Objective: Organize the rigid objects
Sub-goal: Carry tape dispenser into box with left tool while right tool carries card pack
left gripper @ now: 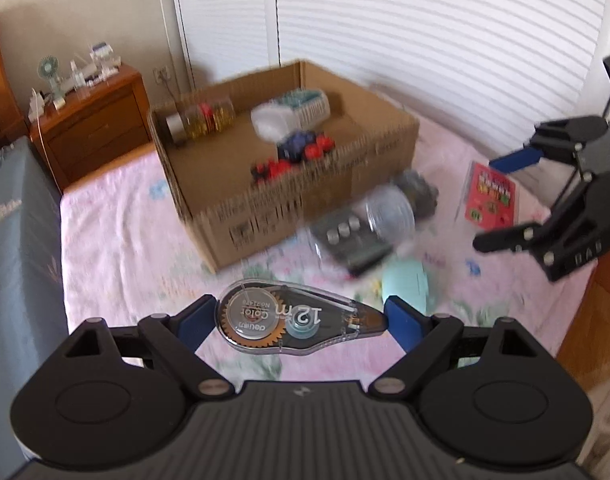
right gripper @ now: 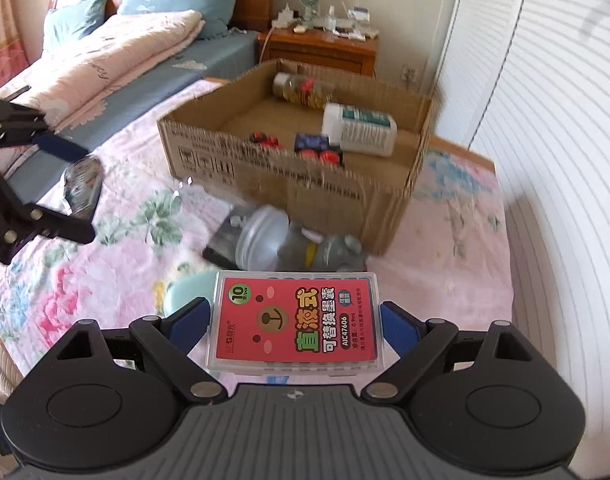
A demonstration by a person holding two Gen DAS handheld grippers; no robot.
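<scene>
My left gripper (left gripper: 301, 320) is shut on a clear correction tape dispenser (left gripper: 297, 322), held above the pink floral bedspread. My right gripper (right gripper: 295, 320) is shut on a red refill box in a clear case (right gripper: 295, 318); it also shows in the left wrist view (left gripper: 490, 196). An open cardboard box (left gripper: 305, 204) stands ahead, also in the right wrist view (right gripper: 289, 184). It holds a jar of clips (right gripper: 301, 88), a white bottle (right gripper: 359, 128) and red-and-blue pieces (right gripper: 315, 146).
In front of the box lie a clear jar (right gripper: 265, 240), a dark flat case (left gripper: 347, 240), a grey item (right gripper: 339, 252) and a mint-green object (left gripper: 407, 284). A wooden nightstand (left gripper: 93, 128) stands behind. Pillows and a quilt (right gripper: 117, 52) lie at the left.
</scene>
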